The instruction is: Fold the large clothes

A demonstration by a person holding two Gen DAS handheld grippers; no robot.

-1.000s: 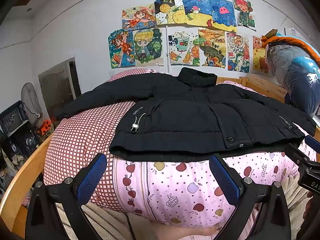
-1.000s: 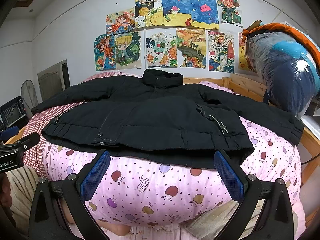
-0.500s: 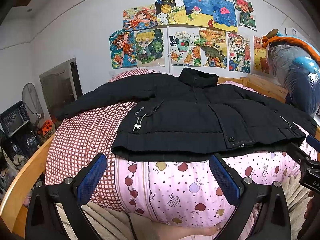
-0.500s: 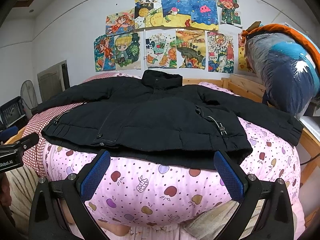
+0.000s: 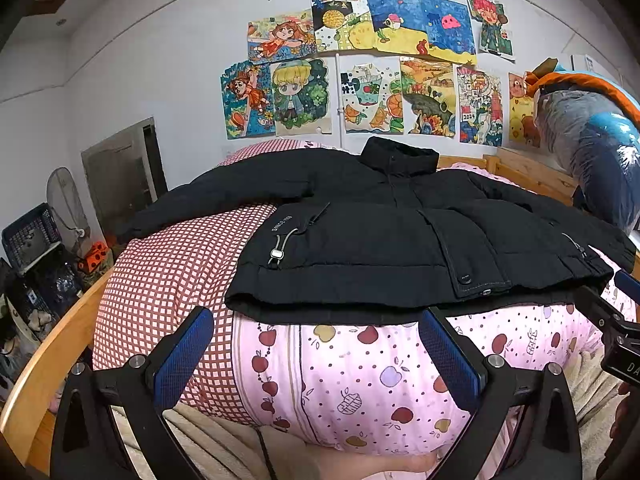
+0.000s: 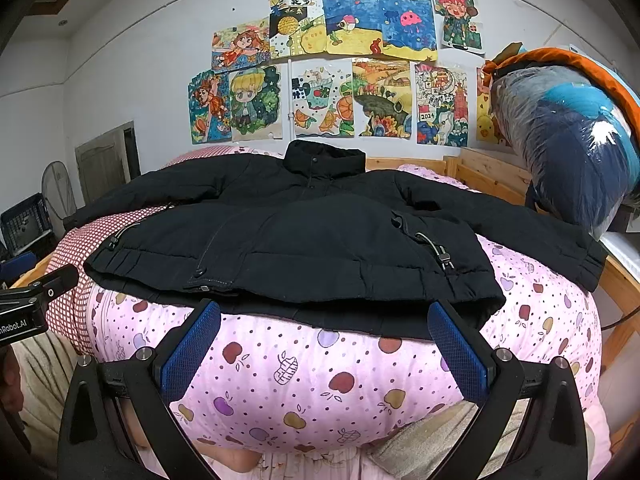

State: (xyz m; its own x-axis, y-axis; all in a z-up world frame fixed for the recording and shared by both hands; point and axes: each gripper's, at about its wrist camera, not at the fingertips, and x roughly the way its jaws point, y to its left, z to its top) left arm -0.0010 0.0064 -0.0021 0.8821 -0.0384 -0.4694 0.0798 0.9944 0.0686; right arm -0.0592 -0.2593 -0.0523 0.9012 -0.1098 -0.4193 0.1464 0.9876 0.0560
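Our left tongs are spread wide with nothing between the blue pads, hovering just short of the near hem of the black jacket. Our right tongs are likewise released and empty, poised before the same hem further to the right. Each pair shows at the edge of the other's view: the right tongs at the right border of the left wrist view, the left tongs at the left border of the right wrist view.

The jacket lies flat and front-up on the bed, collar toward the wall, both sleeves spread out to the sides. Its hem is closest to us, with a drawcord toggle near the left corner and a snap button on the front placket. Under it we see a pink fruit-print quilt, and to the left a red-checked quilt beneath the left sleeve.

Beyond the bed, colourful drawings cover the wall. A bundle wrapped in clear plastic stands at the right by the wooden bed frame. A fan and a dark crate stand at the far left.
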